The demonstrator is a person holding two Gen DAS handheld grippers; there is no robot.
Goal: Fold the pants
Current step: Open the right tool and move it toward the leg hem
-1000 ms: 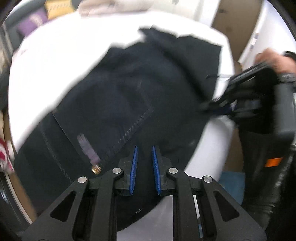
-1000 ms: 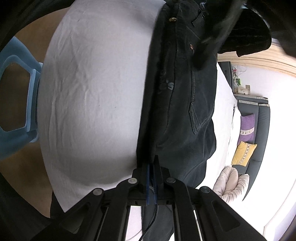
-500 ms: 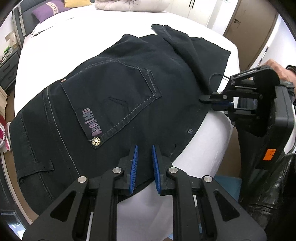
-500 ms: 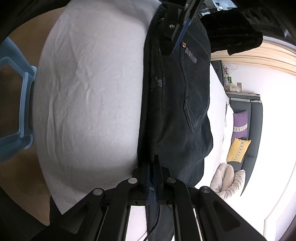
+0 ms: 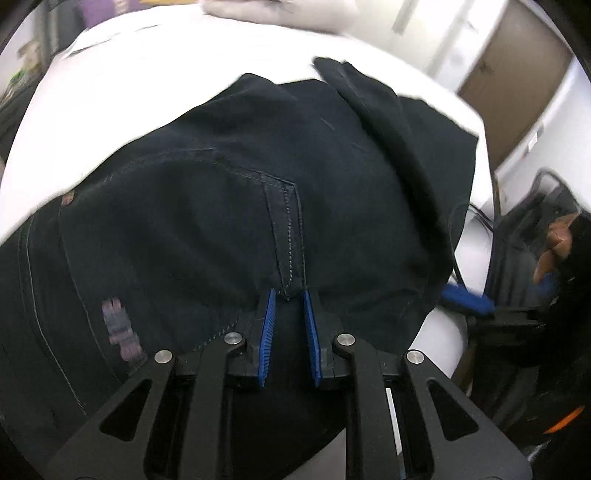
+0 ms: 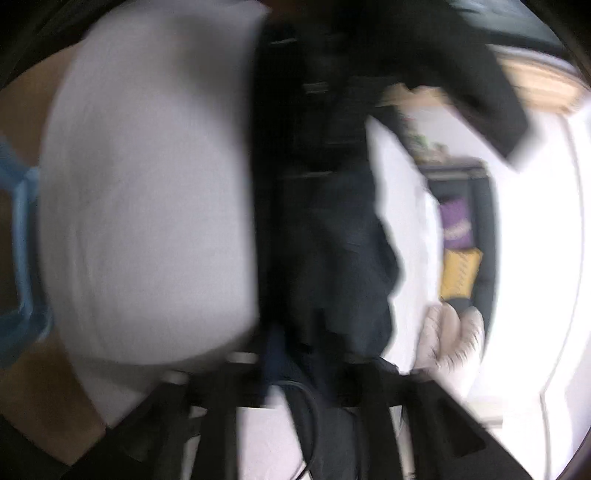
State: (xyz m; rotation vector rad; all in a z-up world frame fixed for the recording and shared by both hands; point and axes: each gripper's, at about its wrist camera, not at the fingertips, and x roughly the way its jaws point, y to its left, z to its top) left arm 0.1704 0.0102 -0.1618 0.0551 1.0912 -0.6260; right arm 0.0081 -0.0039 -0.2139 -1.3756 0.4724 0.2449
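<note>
Dark navy pants [image 5: 229, 206] lie folded on a white table [image 5: 155, 62], back pocket up. My left gripper [image 5: 289, 295] is open, its blue pads [image 5: 267, 325] low over the pocket's corner seam, holding nothing. My right gripper [image 5: 465, 299] shows at the pants' right edge in the left wrist view. The right wrist view is heavily blurred: the pants [image 6: 332, 240] run up the middle and my right gripper [image 6: 295, 354] looks opened wider over their near edge, with nothing clearly held.
The table [image 6: 147, 184] drops off at its right and near edges. A pale bundle [image 5: 273, 14] lies at the far edge. A blue chair [image 6: 18, 236] stands left of the table in the right wrist view. A sofa with purple and yellow cushions [image 6: 458, 243] stands beyond.
My left gripper moved forward and lower over the pants, onto the pocket corner. My right gripper, shut on the pants' edge before, now moves fast and appears to have opened.
</note>
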